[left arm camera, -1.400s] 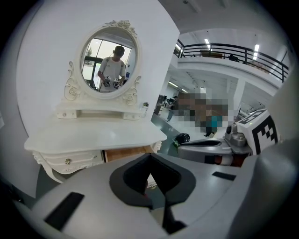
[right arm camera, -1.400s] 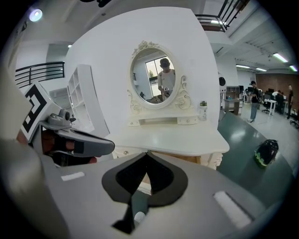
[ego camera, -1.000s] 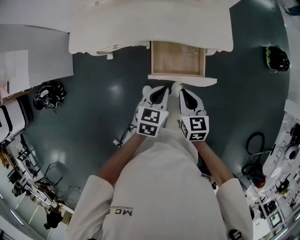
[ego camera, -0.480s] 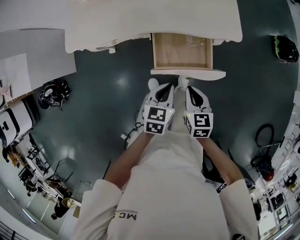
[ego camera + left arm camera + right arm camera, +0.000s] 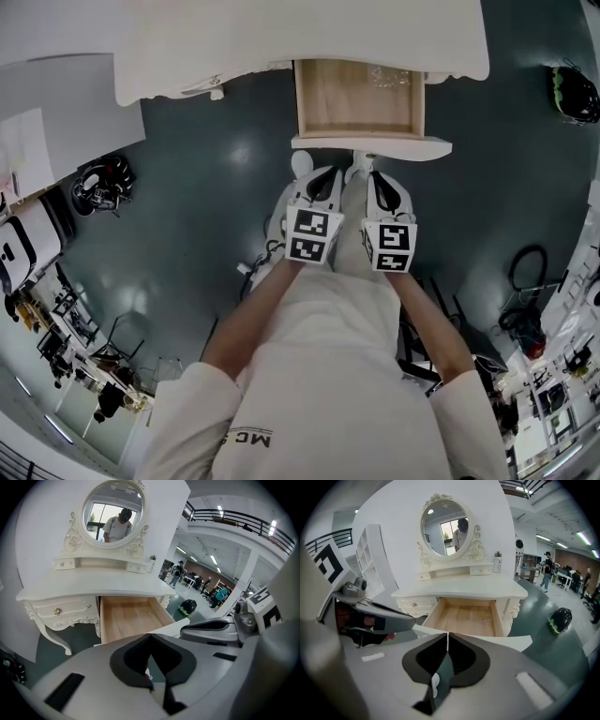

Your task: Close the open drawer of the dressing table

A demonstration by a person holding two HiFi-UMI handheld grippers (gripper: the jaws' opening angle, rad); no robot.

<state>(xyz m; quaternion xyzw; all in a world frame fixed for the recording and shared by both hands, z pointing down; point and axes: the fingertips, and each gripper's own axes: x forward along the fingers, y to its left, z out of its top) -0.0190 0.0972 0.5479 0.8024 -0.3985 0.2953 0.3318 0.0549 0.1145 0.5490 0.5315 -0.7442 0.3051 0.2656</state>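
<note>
Head overhead, gripper views forward (drawer (image 5: 359, 98) shared)

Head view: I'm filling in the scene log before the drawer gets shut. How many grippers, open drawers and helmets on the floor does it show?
Grippers: 2, the left gripper and the right gripper
Drawers pulled out: 1, the open drawer
Helmets on the floor: 2, the black helmet and the green-and-black helmet
Total: 5
</note>
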